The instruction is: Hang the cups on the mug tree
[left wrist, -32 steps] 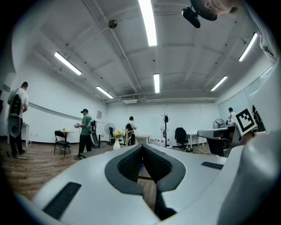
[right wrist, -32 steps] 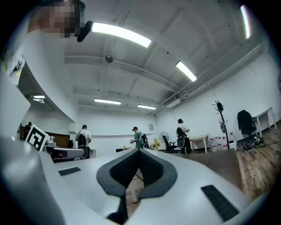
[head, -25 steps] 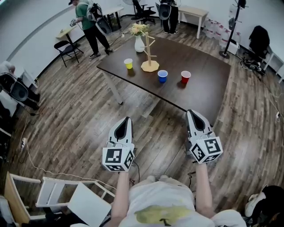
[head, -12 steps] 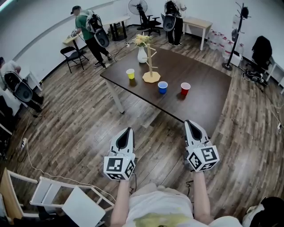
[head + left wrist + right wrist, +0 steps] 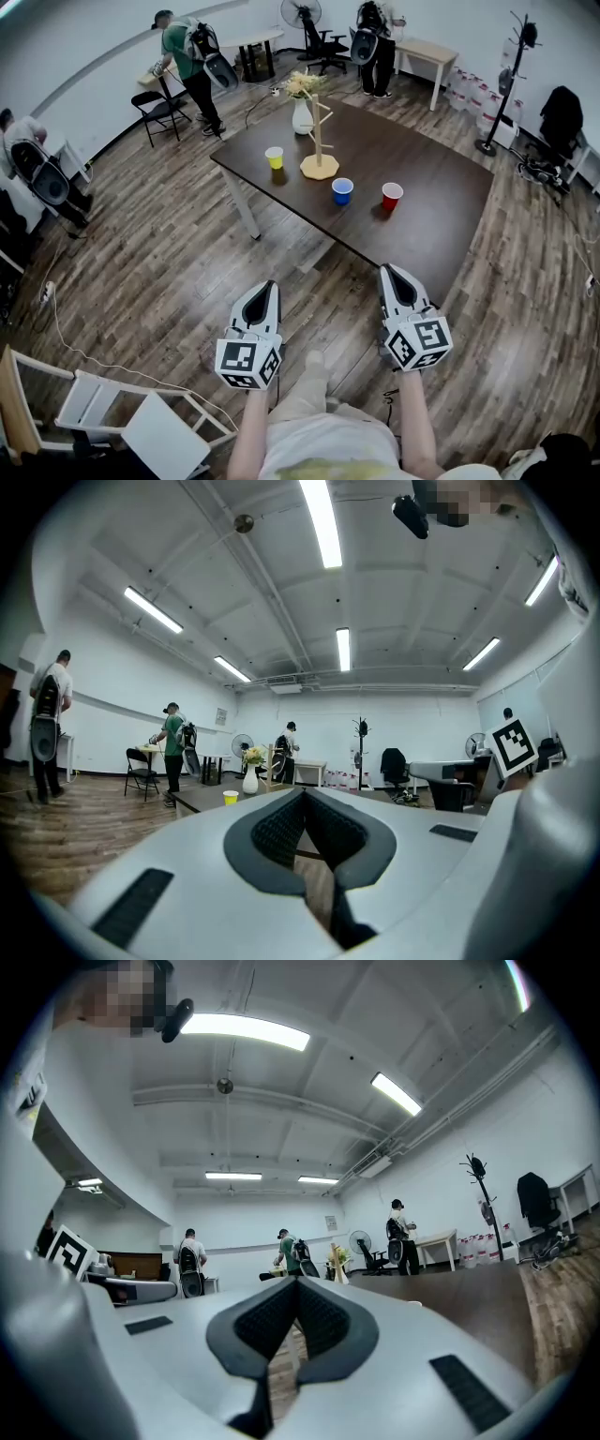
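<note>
Three cups standing unhung on worktop [image 5: 431,225] by mug tree [image 5: 318,131]: yellow cup [image 5: 274,157], blue cup [image 5: 343,190], red cup [image 5: 392,195]. Worktop sliding lower in head view since a second ago, so am likely approaching. Left fingers [image 5: 262,302] and right fingers [image 5: 397,287] closed, empty.

Three cups [image 5: 274,157] [image 5: 343,190] [image 5: 392,195], one mug tree [image 5: 318,141] and one vase [image 5: 302,116] stood on one table [image 5: 441,187], upper centre; two grippers [image 5: 269,286] [image 5: 387,270] hung below.

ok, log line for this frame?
stage: pre-grasp | left gripper: shut, empty | right gripper: shut, empty | yellow cup, blue cup, red cup: on table | mug tree: bare
</note>
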A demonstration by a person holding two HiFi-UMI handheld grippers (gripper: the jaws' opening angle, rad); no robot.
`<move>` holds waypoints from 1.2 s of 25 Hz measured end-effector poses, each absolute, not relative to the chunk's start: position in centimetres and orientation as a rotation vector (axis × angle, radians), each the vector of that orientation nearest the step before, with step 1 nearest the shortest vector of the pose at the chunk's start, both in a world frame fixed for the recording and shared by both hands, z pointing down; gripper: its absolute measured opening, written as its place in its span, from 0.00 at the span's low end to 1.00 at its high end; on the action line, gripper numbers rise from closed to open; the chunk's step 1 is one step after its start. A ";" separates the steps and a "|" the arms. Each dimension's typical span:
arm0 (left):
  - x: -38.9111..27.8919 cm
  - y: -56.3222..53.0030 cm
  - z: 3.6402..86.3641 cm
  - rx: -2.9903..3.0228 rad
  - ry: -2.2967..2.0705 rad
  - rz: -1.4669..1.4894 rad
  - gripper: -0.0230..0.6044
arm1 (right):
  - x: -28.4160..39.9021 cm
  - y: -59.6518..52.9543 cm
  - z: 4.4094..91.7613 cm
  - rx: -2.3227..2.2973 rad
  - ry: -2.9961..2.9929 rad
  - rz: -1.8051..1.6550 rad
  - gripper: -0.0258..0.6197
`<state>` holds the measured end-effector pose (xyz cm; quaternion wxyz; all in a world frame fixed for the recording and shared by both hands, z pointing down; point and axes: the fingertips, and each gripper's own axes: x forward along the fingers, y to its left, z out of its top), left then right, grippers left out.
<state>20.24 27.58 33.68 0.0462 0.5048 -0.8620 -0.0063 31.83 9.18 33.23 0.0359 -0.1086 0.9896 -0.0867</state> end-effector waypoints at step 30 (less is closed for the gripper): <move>6.9 9.9 34.6 1.773 -2.439 -0.096 0.07 | 20.3 -4.7 35.6 -0.574 3.045 -0.309 0.07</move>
